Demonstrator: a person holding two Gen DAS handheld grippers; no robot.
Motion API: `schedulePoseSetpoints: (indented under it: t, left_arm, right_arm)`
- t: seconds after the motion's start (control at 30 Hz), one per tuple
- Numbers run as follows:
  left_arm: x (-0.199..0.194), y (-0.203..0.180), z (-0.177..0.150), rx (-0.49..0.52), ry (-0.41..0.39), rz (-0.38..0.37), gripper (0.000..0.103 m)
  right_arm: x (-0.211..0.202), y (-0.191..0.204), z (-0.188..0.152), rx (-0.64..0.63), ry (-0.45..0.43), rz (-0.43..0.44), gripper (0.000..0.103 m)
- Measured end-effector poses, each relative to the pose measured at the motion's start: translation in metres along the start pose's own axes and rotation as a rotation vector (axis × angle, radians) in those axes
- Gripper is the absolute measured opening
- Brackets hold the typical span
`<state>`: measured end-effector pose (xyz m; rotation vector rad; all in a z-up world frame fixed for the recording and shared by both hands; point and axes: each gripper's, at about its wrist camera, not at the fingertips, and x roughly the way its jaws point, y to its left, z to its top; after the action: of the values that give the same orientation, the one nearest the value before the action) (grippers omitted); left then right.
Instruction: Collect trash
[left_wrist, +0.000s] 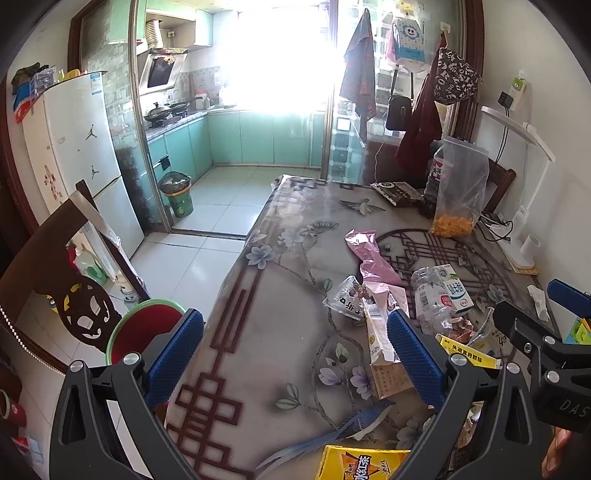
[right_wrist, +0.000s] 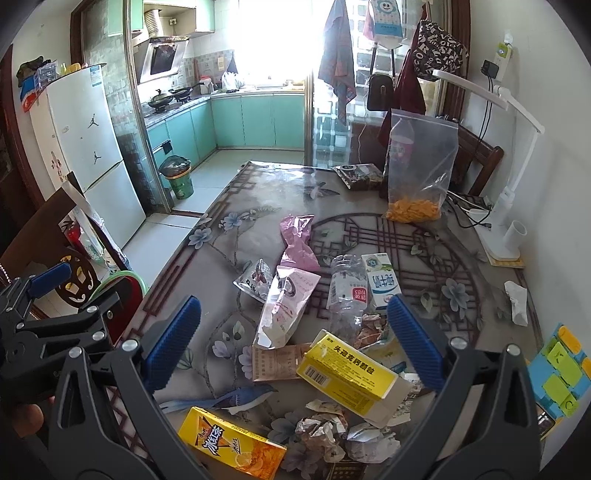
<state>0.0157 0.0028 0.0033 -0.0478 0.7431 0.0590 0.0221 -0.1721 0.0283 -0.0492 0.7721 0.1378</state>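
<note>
Nothing is collected yet, as far as can be judged. The trash is spread on the bench: a yellow medicine box between the wide, empty jaws of the right gripper, a crushed plastic bottle at 12 o'clock from it. The left gripper is held wide too, empty.

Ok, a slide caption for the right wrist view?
Open right gripper above table litter: yellow medicine box, crushed bottle, milk carton, pink wrappers.
</note>
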Motion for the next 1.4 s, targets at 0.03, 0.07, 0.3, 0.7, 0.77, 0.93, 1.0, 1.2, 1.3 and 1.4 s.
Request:
schedulePoseSetpoints:
  t: [0.03, 0.07, 0.3, 0.7, 0.77, 0.93, 1.0, 1.2, 1.3, 1.4]
  left_arm:
    - [0.000, -0.001, 0.000, 0.018, 0.000, -0.021, 0.095]
    - [0.000, -0.002, -0.001, 0.044, 0.003, -0.057, 0.095]
    - [0.016, -0.026, -0.037, 0.360, 0.111, -0.296, 0.095]
    - [0.060, -0.098, -0.140, 1.065, 0.423, -0.670, 0.086]
    - [0.069, -0.102, -0.142, 1.065, 0.461, -0.685, 0.077]
    - [0.077, -0.102, -0.143, 1.008, 0.496, -0.720, 0.060]
    - [0.080, -0.101, -0.144, 0.976, 0.513, -0.733, 0.053]
    - [0.074, -0.089, -0.151, 1.006, 0.510, -0.726, 0.086]
    - [0.075, -0.091, -0.166, 1.090, 0.535, -0.692, 0.083]
    - [0.084, -0.087, -0.169, 1.063, 0.574, -0.679, 0.073]
  right_arm:
    - [0.001, 0.000, 0.000, -0.017, 0.006, 0.009, 0.100]
    - [0.002, -0.001, 0.000, -0.033, 0.014, 0.014, 0.100]
    - [0.011, -0.053, -0.016, 0.027, 0.117, 0.102, 0.100]
    - [0.011, -0.110, -0.050, 0.160, 0.211, 0.061, 0.100]
    - [0.009, -0.114, -0.057, 0.190, 0.219, 0.069, 0.100]
    - [0.009, -0.116, -0.083, 0.234, 0.283, 0.104, 0.100]
    - [0.015, -0.116, -0.097, 0.263, 0.331, 0.120, 0.100]
    - [0.030, -0.101, -0.147, 0.291, 0.496, 0.152, 0.099]
    - [0.038, -0.091, -0.167, 0.280, 0.539, 0.155, 0.099]
    - [0.050, -0.080, -0.180, 0.256, 0.581, 0.130, 0.088]
